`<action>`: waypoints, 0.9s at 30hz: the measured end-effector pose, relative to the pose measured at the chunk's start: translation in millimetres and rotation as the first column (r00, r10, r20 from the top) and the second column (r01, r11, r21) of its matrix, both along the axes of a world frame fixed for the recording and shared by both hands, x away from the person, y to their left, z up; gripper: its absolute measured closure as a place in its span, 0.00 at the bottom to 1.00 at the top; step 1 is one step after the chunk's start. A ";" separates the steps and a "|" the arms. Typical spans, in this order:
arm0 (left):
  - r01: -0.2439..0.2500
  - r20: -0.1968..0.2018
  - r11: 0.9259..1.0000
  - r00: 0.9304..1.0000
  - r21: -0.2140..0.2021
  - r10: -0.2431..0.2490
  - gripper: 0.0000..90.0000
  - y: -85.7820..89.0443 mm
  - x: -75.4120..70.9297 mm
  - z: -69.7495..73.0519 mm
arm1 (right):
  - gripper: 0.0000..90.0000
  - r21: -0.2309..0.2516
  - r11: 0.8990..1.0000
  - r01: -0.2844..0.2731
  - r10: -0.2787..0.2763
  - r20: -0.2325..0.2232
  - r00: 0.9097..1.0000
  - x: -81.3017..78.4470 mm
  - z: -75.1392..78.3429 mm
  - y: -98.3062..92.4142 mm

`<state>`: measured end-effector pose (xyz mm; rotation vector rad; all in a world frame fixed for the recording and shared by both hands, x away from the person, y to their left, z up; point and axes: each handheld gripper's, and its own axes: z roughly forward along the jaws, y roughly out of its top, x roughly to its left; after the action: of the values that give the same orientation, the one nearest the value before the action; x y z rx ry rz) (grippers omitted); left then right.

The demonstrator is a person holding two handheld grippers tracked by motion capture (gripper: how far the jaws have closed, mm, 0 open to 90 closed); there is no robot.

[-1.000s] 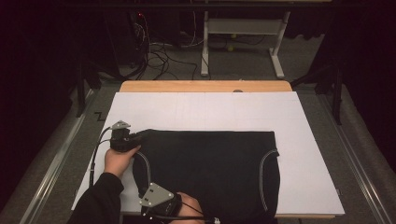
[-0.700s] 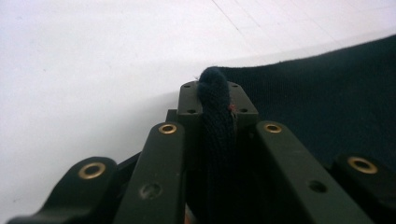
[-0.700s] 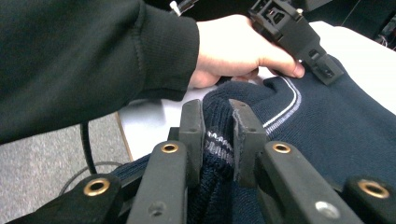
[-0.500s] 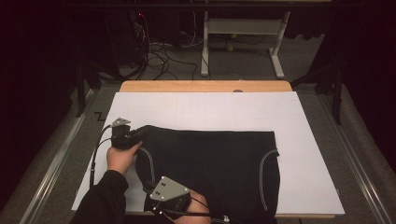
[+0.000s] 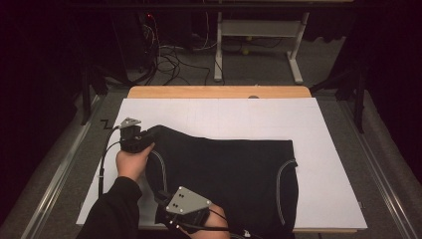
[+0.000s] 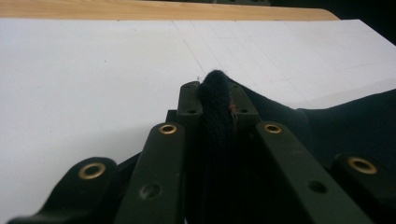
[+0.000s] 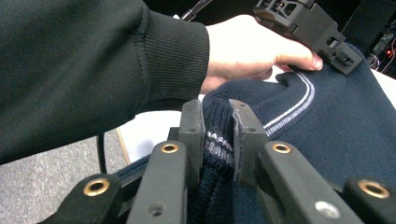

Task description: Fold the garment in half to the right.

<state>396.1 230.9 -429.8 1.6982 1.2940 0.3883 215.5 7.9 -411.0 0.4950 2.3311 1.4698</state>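
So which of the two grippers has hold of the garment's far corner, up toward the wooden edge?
The left gripper: it pinches the dark garment at its far left corner, while the right gripper grips the near edge.

This looks like a lab or recording room: a wooden table (image 5: 219, 92) topped with a white board (image 5: 249, 119) stands on grey carpet (image 5: 259, 64), with tangled cables (image 5: 169, 57) and a metal stand (image 5: 259, 35) behind it in dark surroundings.
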 end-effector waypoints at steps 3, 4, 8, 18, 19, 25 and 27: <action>-0.007 0.003 1.000 1.000 0.002 0.007 0.84 -0.3 1.3 1.5 | 0.87 0.006 1.000 -0.003 0.003 0.001 1.000 1.1 2.4 -0.2; -0.008 0.003 1.000 1.000 0.002 0.008 0.84 -0.3 1.7 1.6 | 0.87 0.007 1.000 -0.003 0.003 0.003 1.000 1.6 2.9 0.4; -0.012 0.004 1.000 1.000 -0.005 0.012 0.84 1.3 2.1 1.4 | 0.87 -0.002 1.000 -0.012 0.012 -0.001 1.000 2.7 2.8 4.5; -0.043 0.001 0.998 0.999 -0.038 0.043 0.84 26.0 2.7 -5.7 | 0.87 -0.037 0.999 -0.038 0.038 0.006 0.999 6.3 -1.7 31.6; -0.045 -0.001 0.998 0.999 -0.041 0.045 0.84 29.4 2.1 -7.1 | 0.87 -0.042 0.998 -0.042 0.042 0.009 0.999 6.6 -2.0 34.5; -0.062 -0.001 0.996 0.998 -0.063 0.062 0.84 51.5 -1.4 -12.8 | 0.87 -0.061 0.997 -0.053 0.054 0.012 0.998 6.7 -0.8 50.6; -0.064 0.005 0.996 0.998 -0.059 0.065 0.84 57.0 -1.7 -13.1 | 0.87 -0.082 0.995 -0.059 0.061 0.018 0.998 7.0 -1.8 57.9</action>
<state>394.4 288.0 -442.9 1.6077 1.3453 0.3898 222.5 65.8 -412.8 0.3898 2.3986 1.3920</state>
